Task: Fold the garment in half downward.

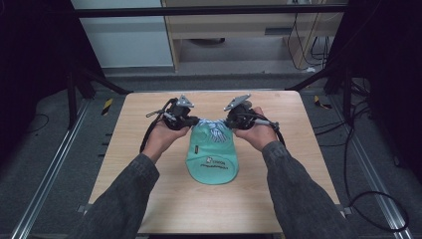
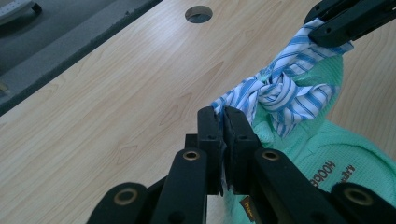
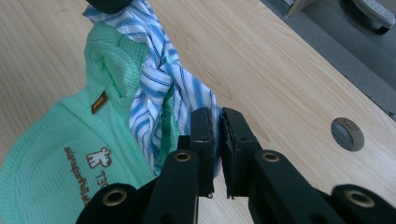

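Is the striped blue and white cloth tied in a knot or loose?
Knotted: the striped cloth twists into a knot above the green garment.

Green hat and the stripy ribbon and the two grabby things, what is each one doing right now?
Green hat: lying on the table, logo side up.
Striped tie: knotted at the hat's far end, its ends pulled apart.
Left gripper: shut on one end of the striped tie.
Right gripper: shut on the other end.
Table hole: uncovered, nothing in it.
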